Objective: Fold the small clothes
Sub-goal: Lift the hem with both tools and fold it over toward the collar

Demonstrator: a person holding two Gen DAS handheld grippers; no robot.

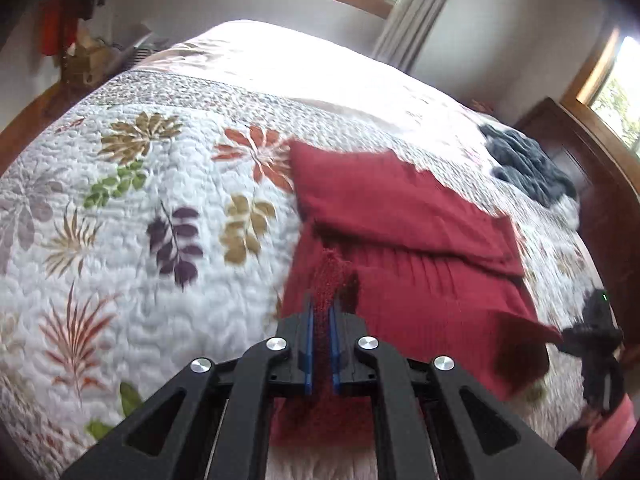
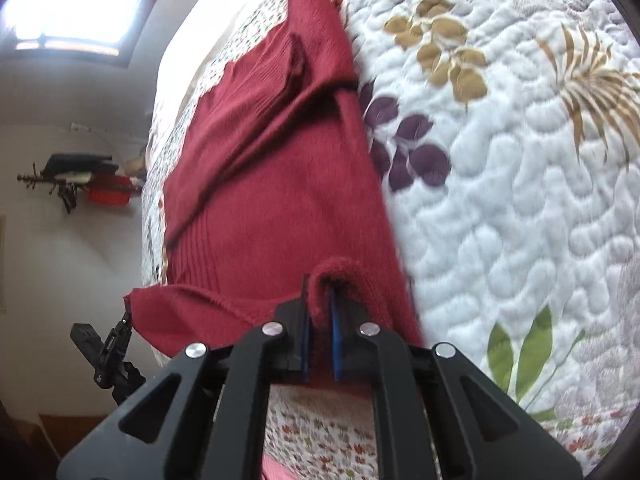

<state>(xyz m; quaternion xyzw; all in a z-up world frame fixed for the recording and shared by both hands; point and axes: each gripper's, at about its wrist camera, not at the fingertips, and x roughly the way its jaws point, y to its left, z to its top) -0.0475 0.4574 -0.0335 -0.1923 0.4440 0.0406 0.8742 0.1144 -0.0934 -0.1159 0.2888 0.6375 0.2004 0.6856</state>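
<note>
Both black two-finger grippers, left [image 1: 321, 312] and right [image 2: 319, 300], are clamped on near-edge corners of the dark red knitted garment [image 1: 400, 216]. Its long axis runs away toward upper frame across the leaf-patterned white quilt [image 1: 140, 200], equally near both.

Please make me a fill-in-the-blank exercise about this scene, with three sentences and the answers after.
1. Both tools, left tool and right tool, are shut on the ____ knitted garment.
2. The garment lies on a quilted white bedspread printed with ____.
3. In the left wrist view, a crumpled ____ cloth lies beyond the garment.

Answers: red; leaves; dark grey
</note>
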